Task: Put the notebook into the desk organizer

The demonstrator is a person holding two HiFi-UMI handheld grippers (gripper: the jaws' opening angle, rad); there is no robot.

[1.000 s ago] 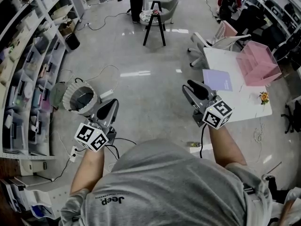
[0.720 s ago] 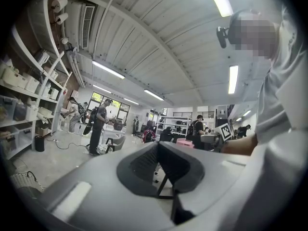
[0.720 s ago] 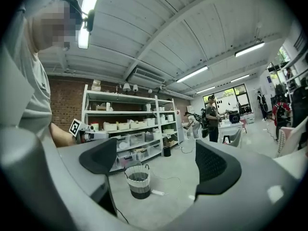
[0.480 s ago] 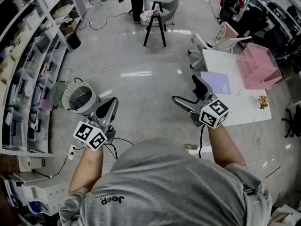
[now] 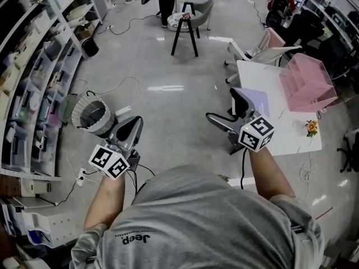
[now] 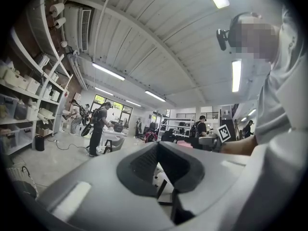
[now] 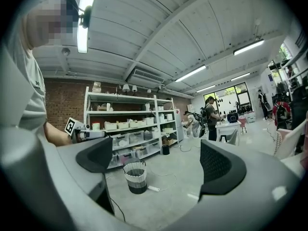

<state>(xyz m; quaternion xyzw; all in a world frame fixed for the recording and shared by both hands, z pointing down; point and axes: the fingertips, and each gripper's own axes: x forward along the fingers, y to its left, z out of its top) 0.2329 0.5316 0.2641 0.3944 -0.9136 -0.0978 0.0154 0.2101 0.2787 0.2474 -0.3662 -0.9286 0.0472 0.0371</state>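
Observation:
The lavender notebook [image 5: 262,100] lies flat on the white table [image 5: 283,130], at its left edge. The pink desk organizer [image 5: 307,82] stands on the table's far right side. My right gripper [image 5: 228,111] hovers just left of the notebook at the table's edge. Its jaws have just been opening and now stand wide apart, with nothing between them; the right gripper view shows only floor past the right gripper [image 7: 154,160]. My left gripper [image 5: 135,125] is far to the left over bare floor, its jaws shut and empty, as the left gripper [image 6: 161,160] shows in its own view.
A ribbed waste basket [image 5: 94,116] stands on the floor by the left gripper, with cables around it. Shelving [image 5: 33,66] lines the left side. A black stool [image 5: 184,27] and a chair [image 5: 263,48] stand beyond the table. A small flower ornament [image 5: 310,128] sits on the table.
The right gripper's jaws have gone from nearly shut to wide open. Both grippers and the view have shifted toward the table, so the right gripper is now beside the notebook.

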